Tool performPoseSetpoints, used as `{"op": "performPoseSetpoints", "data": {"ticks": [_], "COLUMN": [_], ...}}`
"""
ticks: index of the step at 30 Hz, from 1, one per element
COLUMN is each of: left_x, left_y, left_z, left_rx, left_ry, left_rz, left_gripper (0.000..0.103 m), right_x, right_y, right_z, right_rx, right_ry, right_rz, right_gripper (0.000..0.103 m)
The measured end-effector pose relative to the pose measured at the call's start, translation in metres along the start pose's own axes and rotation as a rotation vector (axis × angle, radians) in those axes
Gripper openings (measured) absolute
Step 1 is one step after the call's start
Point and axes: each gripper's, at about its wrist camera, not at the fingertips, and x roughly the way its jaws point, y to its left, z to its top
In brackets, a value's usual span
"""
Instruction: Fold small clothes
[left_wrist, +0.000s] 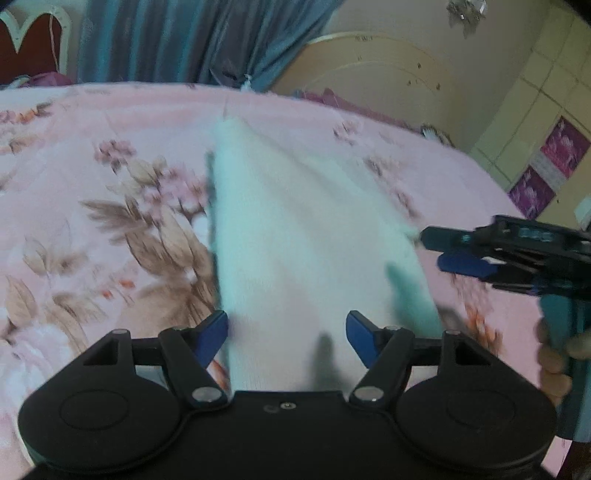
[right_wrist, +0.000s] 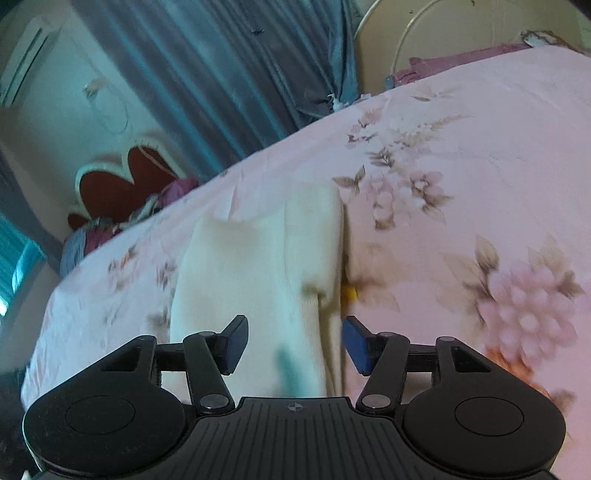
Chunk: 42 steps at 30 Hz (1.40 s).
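A small white knit garment (left_wrist: 295, 229) lies flat on the pink floral bedspread (left_wrist: 92, 184), folded into a long narrow shape. My left gripper (left_wrist: 286, 339) is open, its blue pads on either side of the garment's near end, holding nothing. My right gripper (left_wrist: 436, 247) shows at the right edge of the left wrist view, beside the garment's right edge. In the right wrist view the garment (right_wrist: 258, 258) lies ahead, and the right gripper (right_wrist: 295, 343) is open above its near end, empty. The picture is blurred.
The bed's headboard (left_wrist: 369, 74) and a blue curtain (left_wrist: 184, 37) stand at the far side. A red and white chair (right_wrist: 122, 177) with clothes piled on it stands past the bed's edge. The bedspread (right_wrist: 461, 166) spreads wide on both sides of the garment.
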Motion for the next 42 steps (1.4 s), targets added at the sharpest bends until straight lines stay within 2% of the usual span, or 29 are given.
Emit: {"op": "performPoseSetpoints", "data": {"ticks": [5, 11, 12, 13, 15, 16, 18, 19, 23, 26, 29, 31, 34, 38, 42], "left_x": [0.001, 0.028, 0.034, 0.042, 0.055, 0.06, 0.071, 0.073, 0.084, 0.086, 0.081, 0.081, 0.089, 0.108, 0.12], "left_y": [0.013, 0.027, 0.029, 0.032, 0.035, 0.037, 0.039, 0.04, 0.032, 0.039, 0.039, 0.037, 0.035, 0.035, 0.04], "left_z": [0.032, 0.068, 0.072, 0.077, 0.084, 0.087, 0.09, 0.09, 0.081, 0.083, 0.089, 0.094, 0.105, 0.112, 0.109], "left_rx": [-0.042, -0.071, -0.077, -0.081, -0.088, -0.091, -0.094, -0.097, -0.039, -0.085, -0.078, -0.07, -0.079, -0.076, -0.113], "left_ry": [-0.061, -0.112, -0.111, -0.107, -0.097, -0.093, -0.083, -0.08, -0.073, -0.065, -0.092, -0.11, -0.112, -0.089, -0.068], "left_rz": [0.02, 0.074, 0.078, 0.08, 0.083, 0.084, 0.088, 0.084, 0.104, 0.099, 0.095, 0.093, 0.101, 0.129, 0.14], "left_gripper": [0.069, 0.069, 0.069, 0.069, 0.069, 0.069, 0.069, 0.069, 0.073, 0.076, 0.072, 0.072, 0.071, 0.072, 0.074], "right_x": [0.034, 0.069, 0.073, 0.077, 0.081, 0.081, 0.076, 0.071, 0.076, 0.074, 0.065, 0.065, 0.078, 0.103, 0.131], "right_y": [-0.007, -0.009, -0.008, -0.006, -0.007, -0.008, -0.007, -0.006, -0.009, -0.007, 0.002, 0.012, 0.026, 0.033, 0.024], "right_z": [0.026, 0.048, 0.049, 0.049, 0.048, 0.047, 0.043, 0.04, 0.027, 0.038, 0.05, 0.056, 0.059, 0.063, 0.06], "right_rx": [0.056, 0.081, 0.067, 0.046, 0.033, 0.022, -0.016, -0.043, -0.107, -0.099, -0.117, -0.161, -0.221, -0.228, -0.274], "right_ry": [-0.003, 0.022, 0.025, 0.034, 0.039, 0.034, -0.002, -0.03, -0.028, -0.029, -0.091, -0.12, -0.107, -0.093, -0.059], "right_rz": [-0.024, -0.027, -0.033, -0.051, -0.056, -0.059, -0.08, -0.102, -0.147, -0.137, -0.139, -0.127, -0.125, -0.129, -0.215], "right_gripper": [0.057, 0.056, 0.049, 0.027, 0.024, 0.02, 0.01, 0.009, 0.009, 0.01, 0.018, 0.018, 0.018, 0.018, 0.018]}}
